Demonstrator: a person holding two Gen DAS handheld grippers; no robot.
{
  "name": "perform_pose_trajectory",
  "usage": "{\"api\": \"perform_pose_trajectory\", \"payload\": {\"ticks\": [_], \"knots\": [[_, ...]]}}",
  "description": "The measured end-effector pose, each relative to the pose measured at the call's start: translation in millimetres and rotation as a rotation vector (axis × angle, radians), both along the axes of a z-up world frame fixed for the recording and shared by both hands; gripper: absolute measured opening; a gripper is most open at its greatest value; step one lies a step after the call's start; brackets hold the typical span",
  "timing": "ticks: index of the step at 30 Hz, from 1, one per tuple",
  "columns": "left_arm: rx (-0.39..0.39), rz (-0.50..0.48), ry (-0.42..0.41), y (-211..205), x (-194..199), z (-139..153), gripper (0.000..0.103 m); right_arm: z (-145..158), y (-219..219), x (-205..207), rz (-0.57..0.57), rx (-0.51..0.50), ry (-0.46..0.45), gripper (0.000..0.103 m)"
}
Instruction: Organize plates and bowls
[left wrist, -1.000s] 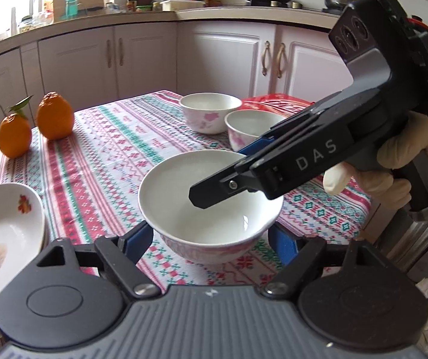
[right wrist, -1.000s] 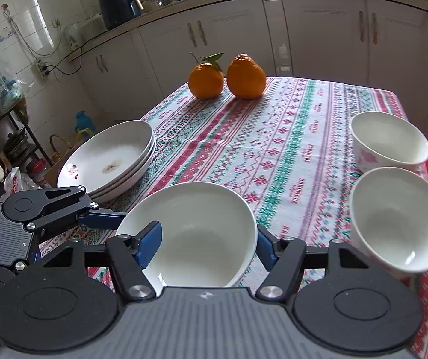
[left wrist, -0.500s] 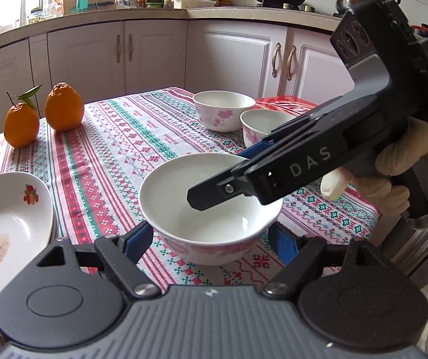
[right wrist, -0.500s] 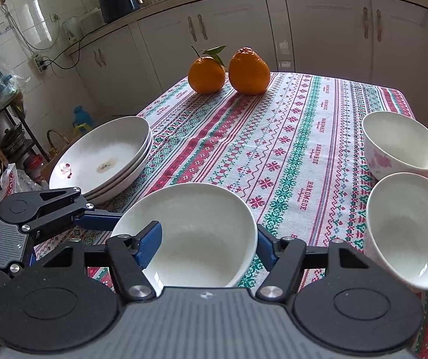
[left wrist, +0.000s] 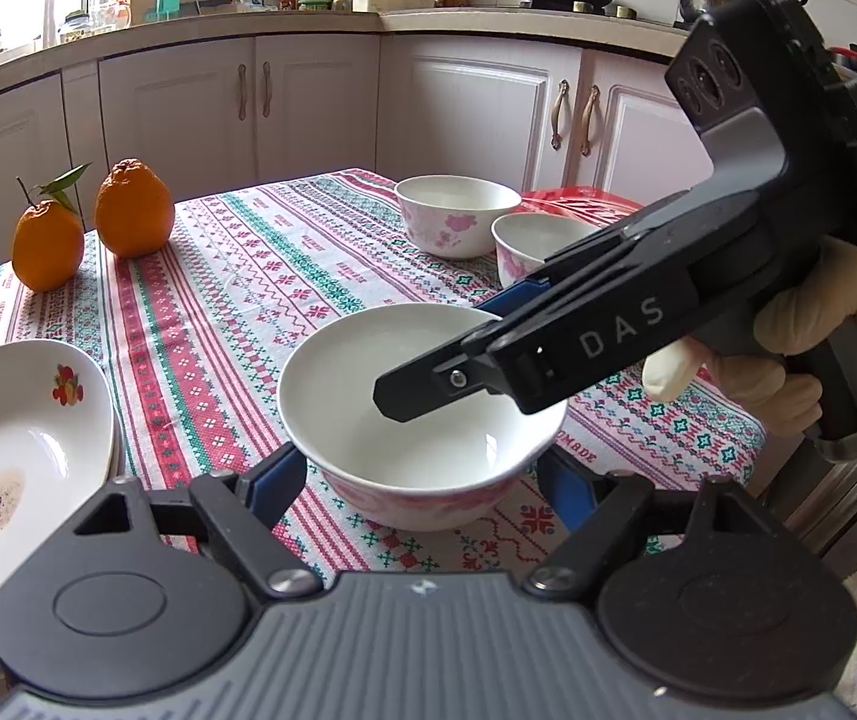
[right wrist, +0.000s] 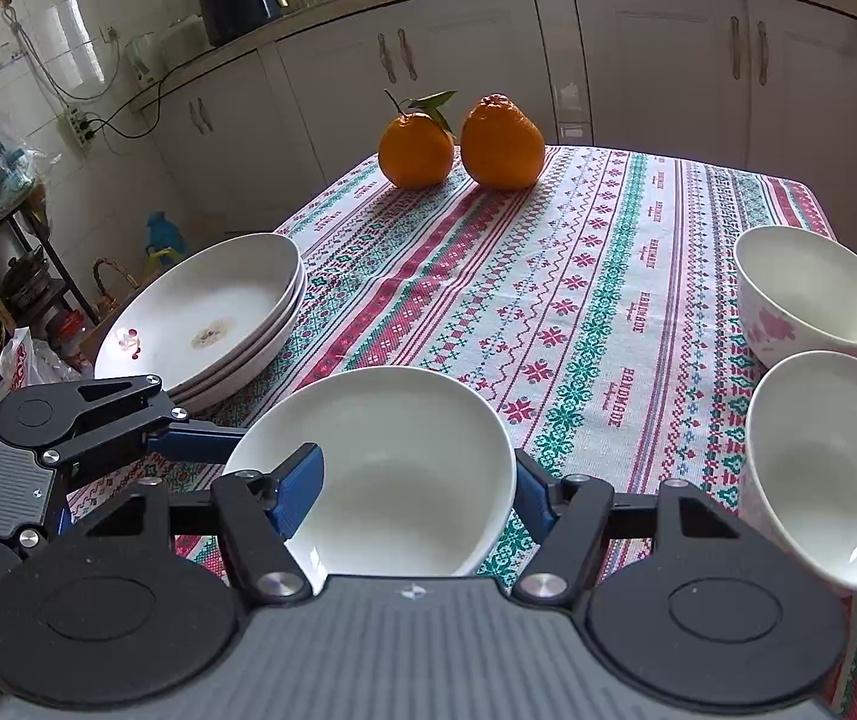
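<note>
Striped cloth covers the surface (left wrist: 236, 276), and everything to be sorted sits on it. The stack of plates (right wrist: 200, 312) is at its left edge. The two far bowls (left wrist: 458, 213) stand touching or nearly so at the far right.

The near bowl (left wrist: 404, 420) is at the front, between both tools. The left claw (left wrist: 419, 468) has a pad against each lower flank of it, which reads as clamped. The right claw (right wrist: 410, 492) comes in from the right with its fingers apart. One hangs over the hollow and the other sits just outside the rim, and neither visibly pinches.

If this bowl is to join its fellows, they lie ahead and to the right of the left claw, beyond the right claw. The right hand is the nearer one, and it also sits across that path.
</note>
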State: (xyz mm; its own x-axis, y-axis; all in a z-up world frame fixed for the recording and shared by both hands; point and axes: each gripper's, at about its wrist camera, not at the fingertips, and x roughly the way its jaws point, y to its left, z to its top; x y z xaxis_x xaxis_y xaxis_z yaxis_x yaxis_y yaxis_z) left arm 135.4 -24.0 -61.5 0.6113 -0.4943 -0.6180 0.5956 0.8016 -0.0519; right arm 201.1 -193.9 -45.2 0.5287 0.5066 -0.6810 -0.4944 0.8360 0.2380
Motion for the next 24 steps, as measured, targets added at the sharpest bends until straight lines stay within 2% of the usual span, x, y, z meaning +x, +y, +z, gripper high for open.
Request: {"api": "perform_pose_trajectory", "payload": {"ticks": [5, 7, 9, 16, 18, 24], "knots": [[0.010, -0.003, -0.004, -1, -1, -1, 0.086, 0, 1, -1, 0.008, 0.009, -0.002, 0.077], [0.002, -0.005, -0.003, -1, -1, -1, 0.090, 0, 1, -3, 0.012, 0.020, -0.007, 0.093], [-0.015, -0.012, 0.000, 1, -2, 0, 0.093, 2, 1, -6, 0.014, 0.024, -0.027, 0.098], [-0.002, 0.005, -0.016, 6, -10, 7, 0.097, 15, -6, -21, -0.001, -0.024, -0.109, 0.103], [-0.005, 0.007, -0.024, 9, -14, 12, 0.102, 19, -12, -29, -0.022, -0.048, -0.137, 0.103], [0.004, -0.030, -0.056, 7, -23, 30, 0.102, 27, -33, -55, -0.113, -0.142, -0.221, 0.103]]}}
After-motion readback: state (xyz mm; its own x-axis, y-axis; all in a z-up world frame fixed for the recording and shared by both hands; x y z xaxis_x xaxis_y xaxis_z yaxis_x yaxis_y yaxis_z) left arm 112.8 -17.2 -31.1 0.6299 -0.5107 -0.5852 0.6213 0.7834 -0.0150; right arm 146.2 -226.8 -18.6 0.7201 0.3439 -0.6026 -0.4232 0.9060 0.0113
